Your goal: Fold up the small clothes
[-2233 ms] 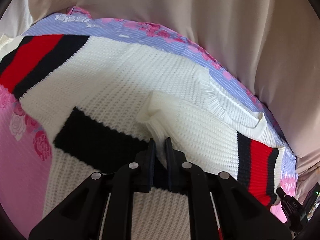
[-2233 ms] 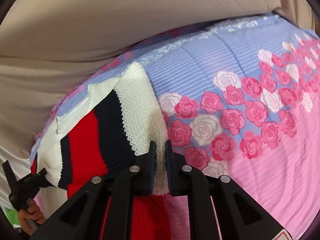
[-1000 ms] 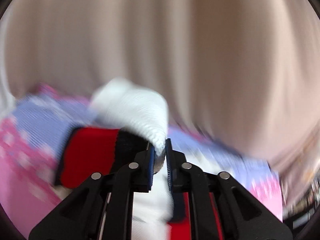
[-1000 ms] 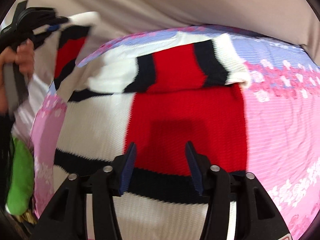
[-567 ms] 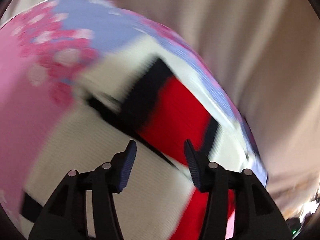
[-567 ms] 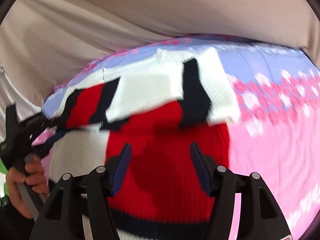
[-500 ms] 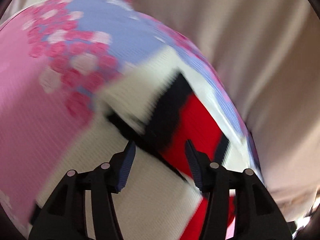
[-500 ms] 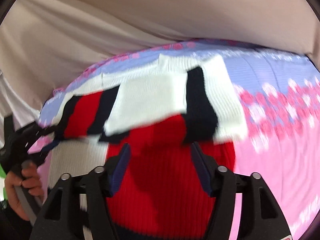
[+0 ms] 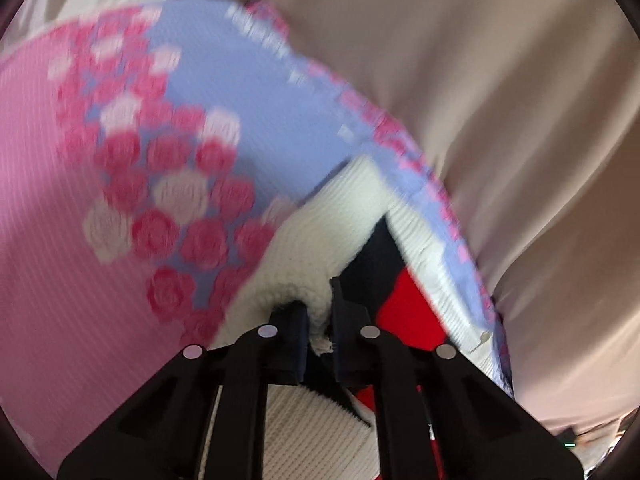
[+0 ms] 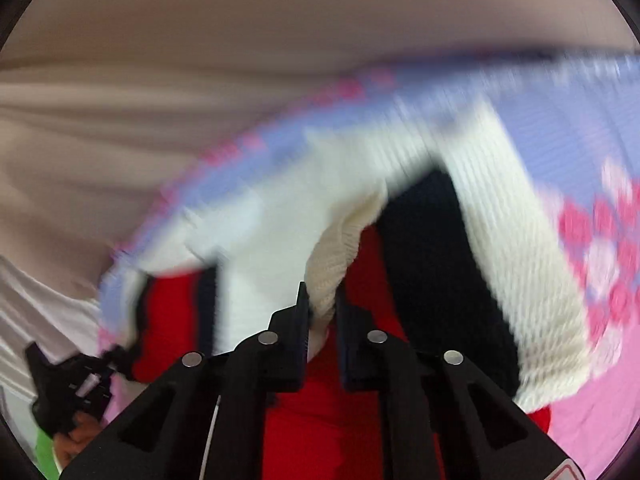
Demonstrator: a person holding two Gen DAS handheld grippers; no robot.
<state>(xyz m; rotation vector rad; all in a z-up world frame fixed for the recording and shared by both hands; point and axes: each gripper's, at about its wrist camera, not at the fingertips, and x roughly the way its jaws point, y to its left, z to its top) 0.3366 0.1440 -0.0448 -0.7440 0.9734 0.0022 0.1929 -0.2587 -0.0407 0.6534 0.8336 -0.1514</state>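
Both the left gripper [image 9: 319, 312] and right gripper [image 10: 322, 312] are pinching white folds of the red, black and white knitted sweater [image 10: 516, 248] near the far edge of the rose-printed pink and lilac bedspread [image 9: 72, 208]. Through blur, each bite seems shallow; uneven pulling risks slipping and skewing the fold.

A rose-print bedspread [image 9: 100, 240] lies before beige curtain [image 9: 500, 100].

Striped knit sweater [image 9: 352, 208] on bedspread [image 9: 248, 80] (rose-printed)
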